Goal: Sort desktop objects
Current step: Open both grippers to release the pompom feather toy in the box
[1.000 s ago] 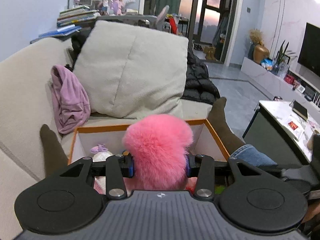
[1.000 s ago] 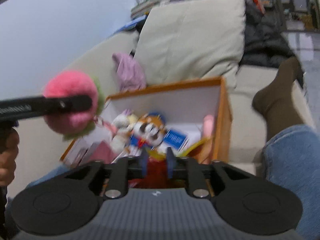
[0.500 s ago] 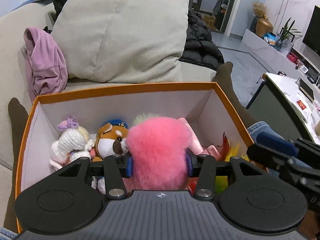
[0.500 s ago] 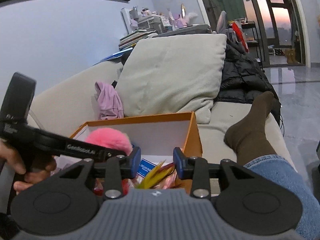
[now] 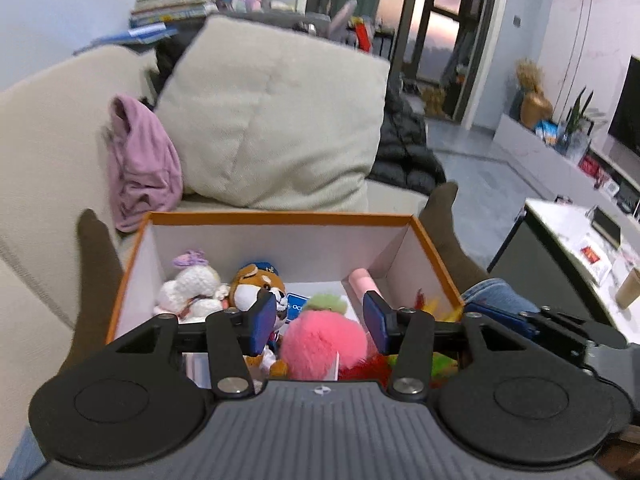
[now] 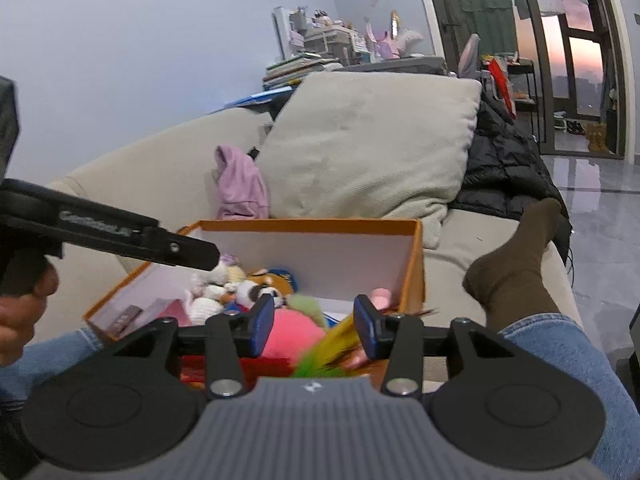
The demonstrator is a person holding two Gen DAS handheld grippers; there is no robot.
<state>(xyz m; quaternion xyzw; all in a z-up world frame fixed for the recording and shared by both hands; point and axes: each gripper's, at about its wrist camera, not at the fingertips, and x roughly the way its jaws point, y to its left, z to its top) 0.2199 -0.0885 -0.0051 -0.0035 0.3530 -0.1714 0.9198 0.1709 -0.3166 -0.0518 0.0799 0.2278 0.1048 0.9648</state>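
Pompom (image 5: 322,342), pink w/ a green tuft on top, is lying loose in the orange box (image 5: 280,218) on the couch, near the box's front edge, approx 6 o'clock from the fox toy (image 5: 260,286) and 3 o'clock-ish from the white knit doll (image 5: 192,290) in the left wrist view. Left tongs (image 5: 320,320) are standing fairly wide and opening a bit more; pads (image 5: 264,318) are sitting clear of the fluff on both sides, so nothing is being gripped. Right tongs (image 6: 314,326) are opening too, w/ nothing pressed betw. the pads; yellow-green feathers (image 6: 332,344) are poking up through the gap, and the pompom (image 6: 292,338) is showing just behind. Handling, judging by looks: it's prob. very light, soft and squashy, not fragile, not slippery; fur is giving way under any pinch, so a grip across the round body, at 3 and 9 o'clock, is likely holding best, w/ jaws closing well past the fur's outline. Tuft is too flimsy to grab. Orientation: nearly round, so no real long axis; the green tuft is pointing toward approx 12 o'clock, at the box's far wall, tilting slightly to 1. Feathers, by contrast, are running long, base at 7 o'clock, tips at 1 in the right wrist view.
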